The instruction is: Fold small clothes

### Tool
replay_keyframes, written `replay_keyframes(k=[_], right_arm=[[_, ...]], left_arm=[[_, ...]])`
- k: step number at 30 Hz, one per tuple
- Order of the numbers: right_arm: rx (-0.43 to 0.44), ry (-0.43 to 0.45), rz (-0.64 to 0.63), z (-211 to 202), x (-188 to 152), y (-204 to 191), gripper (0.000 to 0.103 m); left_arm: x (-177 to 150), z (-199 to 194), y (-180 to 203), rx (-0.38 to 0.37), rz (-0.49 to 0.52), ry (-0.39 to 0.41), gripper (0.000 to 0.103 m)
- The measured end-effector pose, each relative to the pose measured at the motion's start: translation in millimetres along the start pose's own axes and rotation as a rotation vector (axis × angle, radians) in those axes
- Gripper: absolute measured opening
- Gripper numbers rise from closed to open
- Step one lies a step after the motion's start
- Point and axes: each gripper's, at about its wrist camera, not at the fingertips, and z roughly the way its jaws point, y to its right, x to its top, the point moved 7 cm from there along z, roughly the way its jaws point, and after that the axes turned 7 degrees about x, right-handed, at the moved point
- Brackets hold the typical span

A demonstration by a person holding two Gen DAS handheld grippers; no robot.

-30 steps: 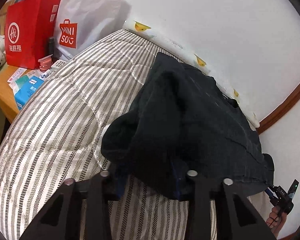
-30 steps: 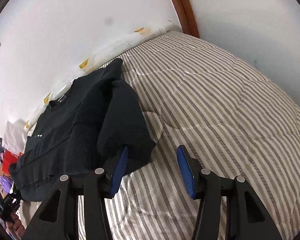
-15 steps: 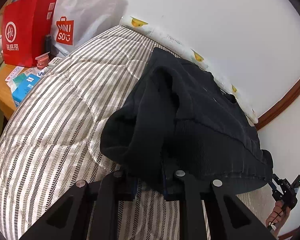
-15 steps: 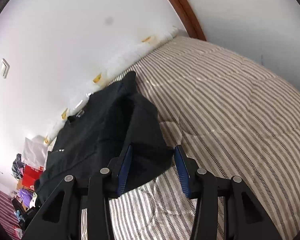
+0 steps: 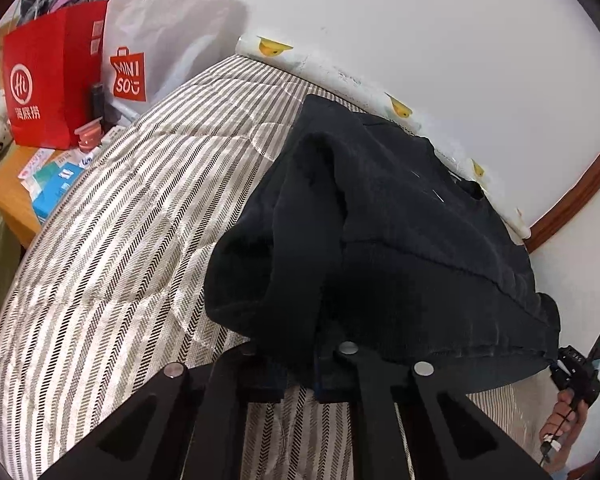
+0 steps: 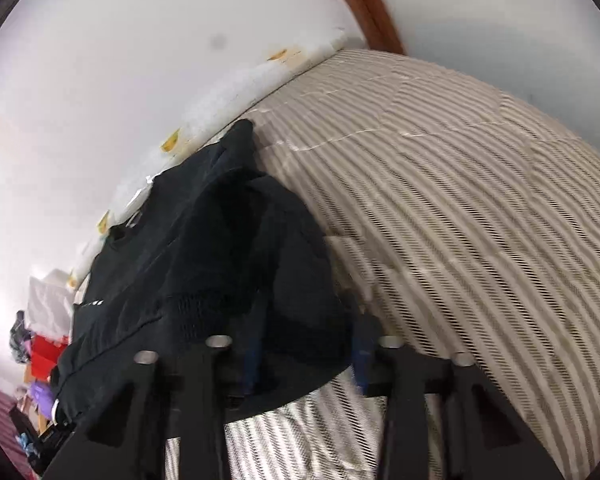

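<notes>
Underneath everything: grey-and-white striped quilted bedspread (image 5: 112, 240), covering a bed against a plain white wall (image 5: 440, 40), brown curved wooden trim (image 5: 580, 196) in the corner. One black knit sweater (image 5: 400, 240) lies on the bedspread near the wall, both sleeves folded in over the body. Left gripper (image 5: 298, 388) is clamped tight on the sweater's near sleeve end. Right gripper (image 6: 306, 364) has the other black sleeve end between its blue pads (image 6: 362, 354), jaws closing, frame blurred so contact unclear. Two shopping bags at the bed's far end: one red paper bag (image 5: 48, 88), one white plastic Miniso bag (image 5: 160, 32). One wooden side table (image 5: 8, 192) with small boxes. One hand (image 5: 564, 416) visible at the edge.
</notes>
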Motion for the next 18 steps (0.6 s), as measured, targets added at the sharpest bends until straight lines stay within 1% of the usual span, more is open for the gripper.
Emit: replay_keyframes(k=[2, 4, 7, 13, 18], right_arm=[[0.006, 0.001, -0.022, -4.2, -0.1, -2.5, 0.018], [0.025, 0.009, -0.024, -14.3, -0.8, -3.4, 0.017], [0.052, 0.01, -0.026, -28.8, -3.9, -3.3, 0.017], [0.06, -0.001, -0.071, -60.0, -21.8, -4.9, 0.017], [0.04, -0.004, -0.118, -89.2, -41.7, -0.3, 0.017]], left_arm=[[-1.3, -5.1, -1.3, 0.003, 0.0, 0.007, 0.007], [-3.6, -11.8, -3.0, -0.01, -0.006, 0.013, 0.007], [-11.2, -19.4, -4.9, -0.014, -0.007, 0.004, 0.007], [-31.7, -44.8, -7.2, -0.022, 0.021, 0.007, 0.007], [-60.9, -65.2, -9.9, -0.017, 0.062, 0.002, 0.007]])
